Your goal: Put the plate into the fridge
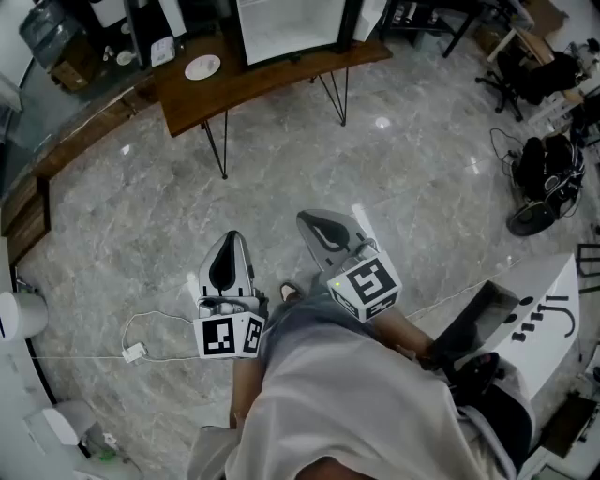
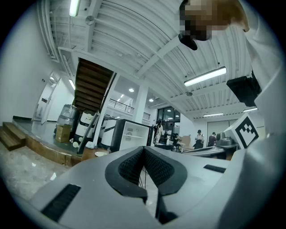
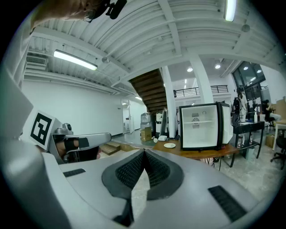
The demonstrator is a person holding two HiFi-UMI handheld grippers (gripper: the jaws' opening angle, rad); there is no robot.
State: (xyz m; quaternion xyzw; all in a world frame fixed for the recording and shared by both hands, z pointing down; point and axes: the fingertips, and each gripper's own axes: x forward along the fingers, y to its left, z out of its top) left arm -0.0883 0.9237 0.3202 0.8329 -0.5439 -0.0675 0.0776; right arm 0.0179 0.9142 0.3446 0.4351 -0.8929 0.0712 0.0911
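A white plate (image 1: 202, 67) lies on the brown wooden table (image 1: 272, 75) far ahead, left of the open white mini fridge (image 1: 289, 25). The right gripper view shows the plate (image 3: 170, 145) beside the fridge (image 3: 202, 126) with its door open. In the left gripper view the plate (image 2: 101, 154) and fridge (image 2: 130, 136) are small and distant. My left gripper (image 1: 225, 246) and right gripper (image 1: 314, 225) are held close to the person's body above the marble floor. Both are shut with nothing between the jaws, as seen at the left gripper (image 2: 144, 149) and right gripper (image 3: 144, 153).
A white cable and charger (image 1: 134, 352) lie on the floor at the left. Wooden steps (image 1: 28, 206) run along the left wall. Office chairs and black gear (image 1: 539, 178) stand at the right. A white machine (image 1: 534, 314) is close at lower right.
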